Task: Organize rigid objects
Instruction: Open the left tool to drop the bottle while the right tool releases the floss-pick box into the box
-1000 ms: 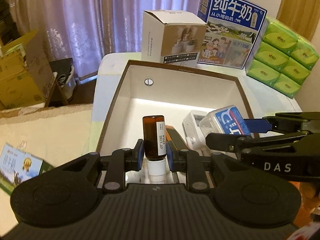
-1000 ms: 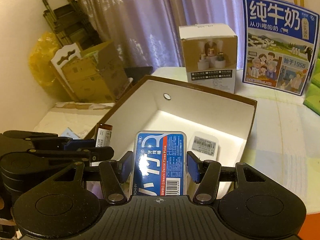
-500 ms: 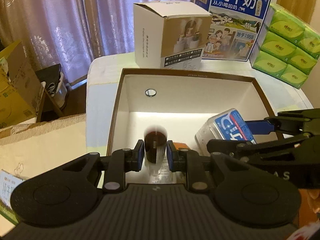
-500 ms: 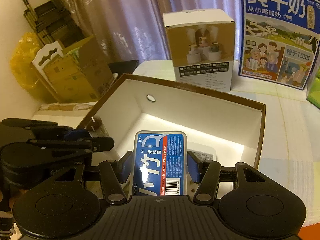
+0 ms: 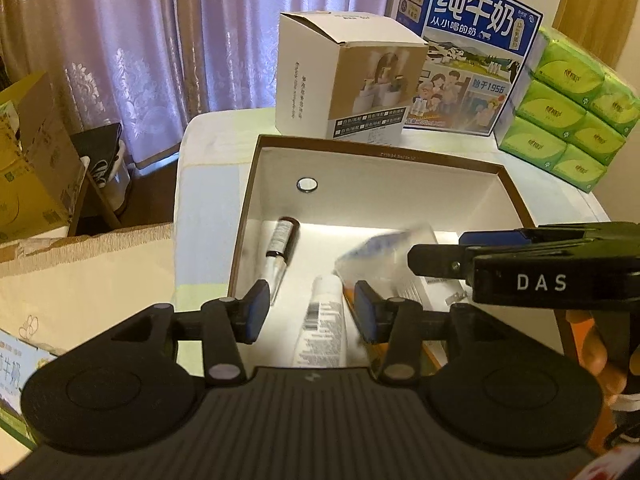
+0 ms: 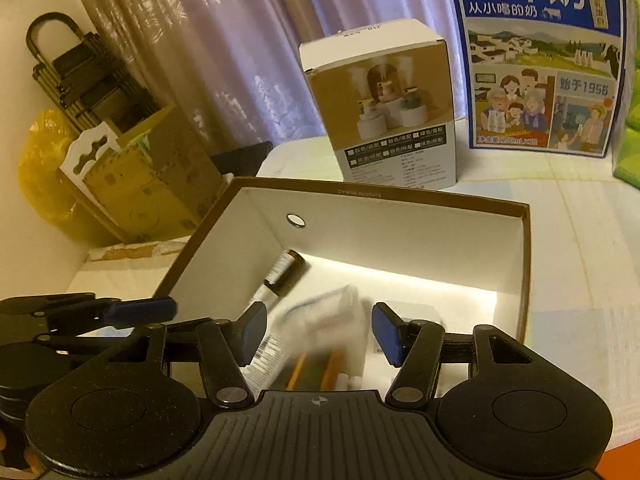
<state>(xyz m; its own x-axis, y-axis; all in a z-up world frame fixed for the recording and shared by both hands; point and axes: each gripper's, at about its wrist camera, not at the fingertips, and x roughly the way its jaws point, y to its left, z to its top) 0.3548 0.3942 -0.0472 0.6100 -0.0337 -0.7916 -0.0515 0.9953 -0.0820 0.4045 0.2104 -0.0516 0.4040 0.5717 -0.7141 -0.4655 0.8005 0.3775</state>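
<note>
An amber bottle lies on its side on the floor of the brown-rimmed white box, by the left wall. My left gripper hovers over the box's near end, jaws opening, with nothing held; a white tube lies below the gap. The blue floss pick box is a blur, dropping free between the opening jaws of my right gripper. The right gripper reaches in from the right in the left wrist view.
Behind the box stand a humidifier carton, a blue milk carton and green tissue packs. Cardboard boxes sit off the table's left. Small items, among them a flat white one, lie in the box's near end.
The left gripper opened and let go of the amber bottle, which now lies in the box. The right gripper released the floss pick box, which is falling into the box.
</note>
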